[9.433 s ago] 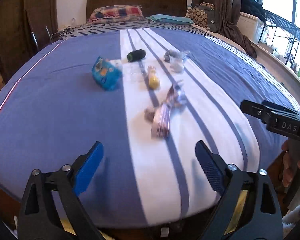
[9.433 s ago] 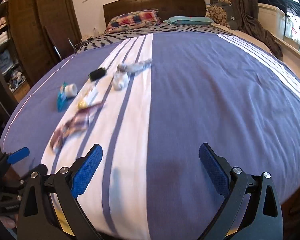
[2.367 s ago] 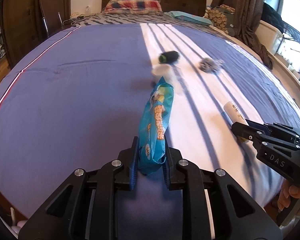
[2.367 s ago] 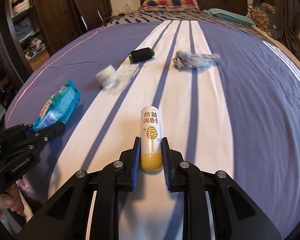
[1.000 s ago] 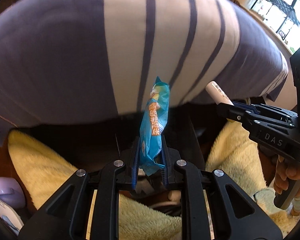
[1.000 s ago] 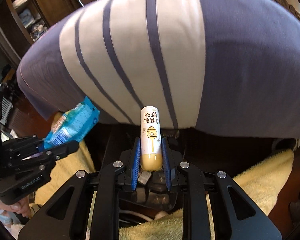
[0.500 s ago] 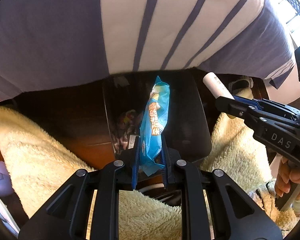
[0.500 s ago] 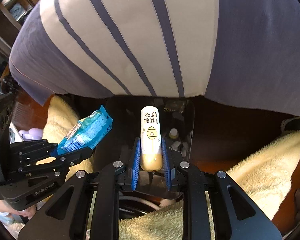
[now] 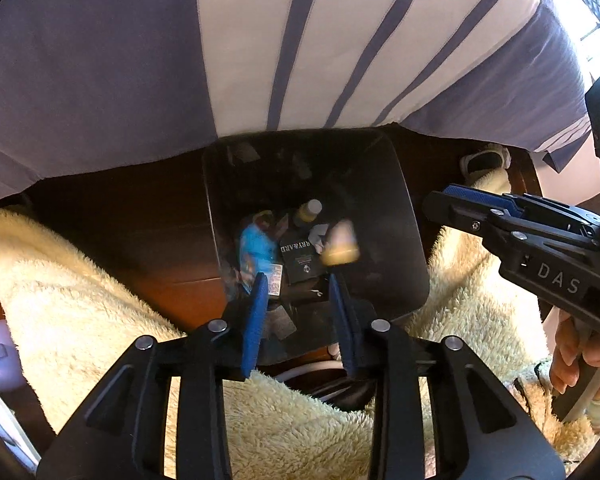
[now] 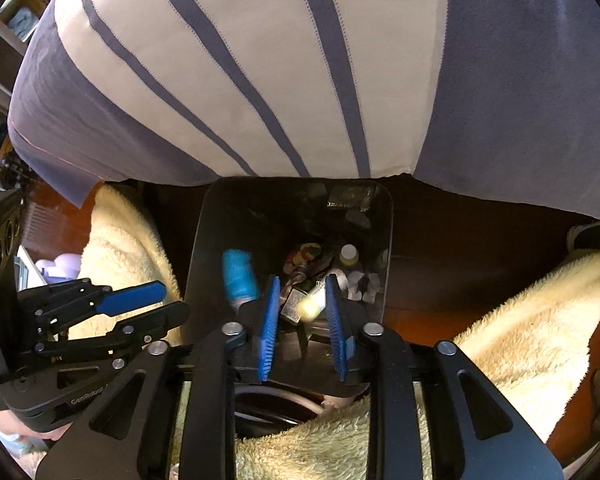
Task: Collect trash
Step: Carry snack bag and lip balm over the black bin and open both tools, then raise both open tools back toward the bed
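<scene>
Left-wrist view: both grippers, left [image 9: 298,316] and right [image 10: 302,326], hang with jaws parted above the black bin [image 9: 404,216] so the blue wrapper [image 9: 256,250] and yellow tube [image 9: 340,246] fall inside.

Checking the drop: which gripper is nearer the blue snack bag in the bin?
Left. The left gripper hangs open right above the blue snack bag in the bin; the right gripper, also open, is over the bin's other side.
</scene>
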A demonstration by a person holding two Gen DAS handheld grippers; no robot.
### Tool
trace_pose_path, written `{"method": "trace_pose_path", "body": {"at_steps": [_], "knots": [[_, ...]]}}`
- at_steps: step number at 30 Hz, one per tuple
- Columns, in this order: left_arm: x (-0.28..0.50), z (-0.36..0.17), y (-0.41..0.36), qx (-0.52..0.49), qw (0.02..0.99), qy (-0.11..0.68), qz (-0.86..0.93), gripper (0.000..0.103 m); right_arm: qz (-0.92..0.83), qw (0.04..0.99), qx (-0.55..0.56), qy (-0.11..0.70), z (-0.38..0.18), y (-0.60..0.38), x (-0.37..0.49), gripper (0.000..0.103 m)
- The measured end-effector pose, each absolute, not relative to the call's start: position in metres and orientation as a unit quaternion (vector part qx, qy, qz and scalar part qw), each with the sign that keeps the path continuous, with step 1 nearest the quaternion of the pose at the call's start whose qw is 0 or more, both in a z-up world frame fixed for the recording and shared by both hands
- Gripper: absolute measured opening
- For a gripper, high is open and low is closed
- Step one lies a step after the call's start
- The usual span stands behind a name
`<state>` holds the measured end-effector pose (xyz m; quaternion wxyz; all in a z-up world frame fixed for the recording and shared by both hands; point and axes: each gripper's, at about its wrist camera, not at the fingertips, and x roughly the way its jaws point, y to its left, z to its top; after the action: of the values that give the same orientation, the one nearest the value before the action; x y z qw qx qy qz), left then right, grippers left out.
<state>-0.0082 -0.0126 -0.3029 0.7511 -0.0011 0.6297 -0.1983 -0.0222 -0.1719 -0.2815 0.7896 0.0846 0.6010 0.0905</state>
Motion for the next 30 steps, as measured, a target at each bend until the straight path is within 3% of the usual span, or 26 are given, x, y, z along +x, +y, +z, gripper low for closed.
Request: {"method": "trace_pose_path", "body": {"at_steps": [3, 4, 6, 11, 14, 30], "knots": [[-0.008, -0.297, -0.009, -0.001, 0.76, 0.622, -0.189, 0.046, 0.081, 0.799, 0.087, 0.589, -0.274, -0.176, -0.024, 0.067], [-0.007, -0.294, -0.008, -0.001, 0.763, 0.619, -0.186, 0.05, 0.076, 0.802, 0.086, 0.586, -0.273, -0.178, -0.024, 0.072], [-0.006, -0.285, -0.002, 0.002, 0.777, 0.605, -0.172, 0.069, 0.061, 0.811, 0.083, 0.577, -0.267, -0.183, -0.023, 0.089], [-0.003, -0.262, 0.009, 0.001, 0.804, 0.576, -0.15, 0.089, 0.044, 0.82, 0.078, 0.565, -0.258, -0.189, -0.024, 0.094], [-0.003, -0.249, 0.012, -0.001, 0.813, 0.562, -0.152, 0.093, 0.045, 0.832, 0.08, 0.547, -0.246, -0.191, -0.026, 0.094], [0.009, -0.144, 0.023, 0.017, 0.877, 0.453, -0.16, 0.095, 0.08, 0.902, 0.088, 0.414, -0.129, -0.202, -0.02, 0.099]]}}
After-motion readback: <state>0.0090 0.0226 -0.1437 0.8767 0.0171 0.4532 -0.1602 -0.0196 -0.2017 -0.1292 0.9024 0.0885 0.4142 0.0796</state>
